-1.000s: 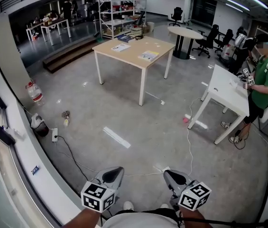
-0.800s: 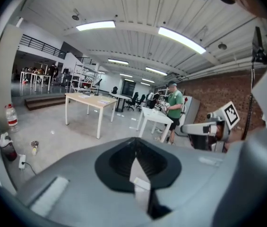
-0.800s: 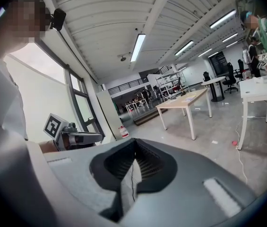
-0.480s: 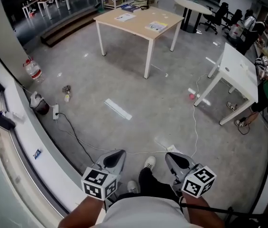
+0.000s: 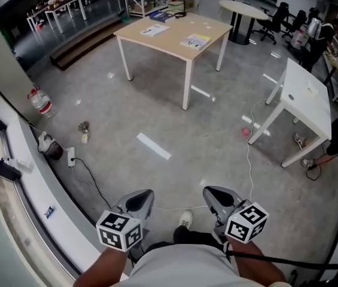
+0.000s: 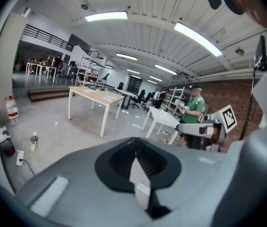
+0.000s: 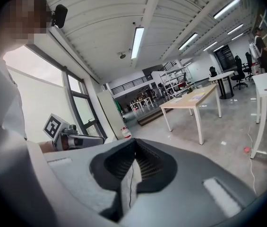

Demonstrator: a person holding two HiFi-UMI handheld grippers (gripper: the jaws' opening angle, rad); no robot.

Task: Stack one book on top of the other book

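The left gripper (image 5: 140, 200) is held with its jaws pressed together, and nothing is seen between them in the left gripper view. The right gripper (image 5: 216, 197) is likewise closed on nothing, its pads meeting along a thin seam. Both are held low in front of the body, side by side and apart, aimed out over the floor (image 5: 174, 136). Between and just below them a shoe (image 5: 185, 220) of the person is seen on the concrete.

Nothing of the task can be counted as done. The wooden table (image 5: 173, 39) stands well apart from the grippers, across an open stretch of floor. On its top two flat printed items are laid separately: the left book (image 5: 155, 29) near the table's left edge and the right book (image 5: 195, 40) nearer its front right edge, with bare tabletop between them. They are taken to be the books, though from so far off this cannot be settled. A darker flat thing (image 5: 160, 15) is also seen at the far corner. No stack has been formed, and neither book is touched.

What is left, it is judged, is the whole of the work: the table has to be reached, the jaws opened, and one book gripped, lifted and set squarely upon the other.
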